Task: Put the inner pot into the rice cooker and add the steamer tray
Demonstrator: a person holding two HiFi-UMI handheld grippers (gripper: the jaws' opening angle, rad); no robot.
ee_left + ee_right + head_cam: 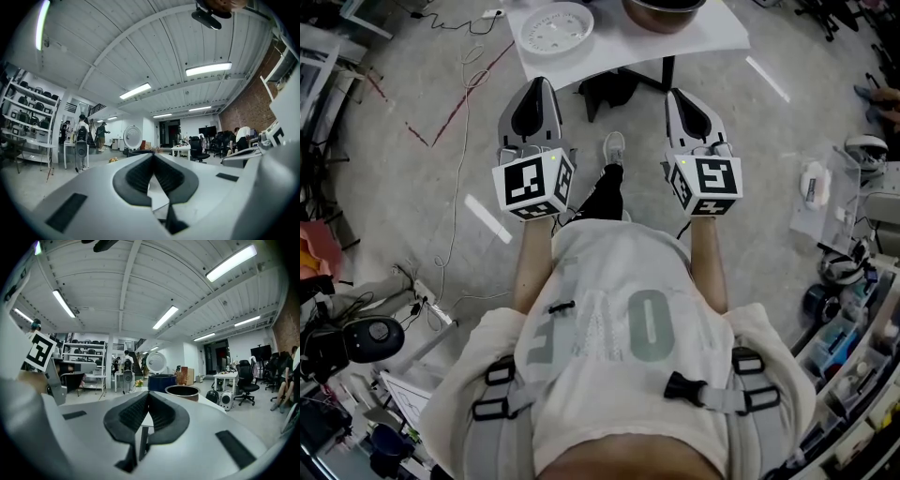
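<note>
Both grippers shut and empty, held level, pointing at the table.
Left gripper (153, 158) has its jaws together with nothing between them. Right gripper (147, 397) is likewise closed on nothing. They sit side by side, apart, out ahead of the person's chest, tips near the front edge of the table (609, 58). On the table the tray (555, 26) lies flat at left and the pot (664, 9) stands at right, apart from it. In the right gripper view the cooker (161, 380) stands behind the pot, slightly left; contact between them cannot be told.
</note>
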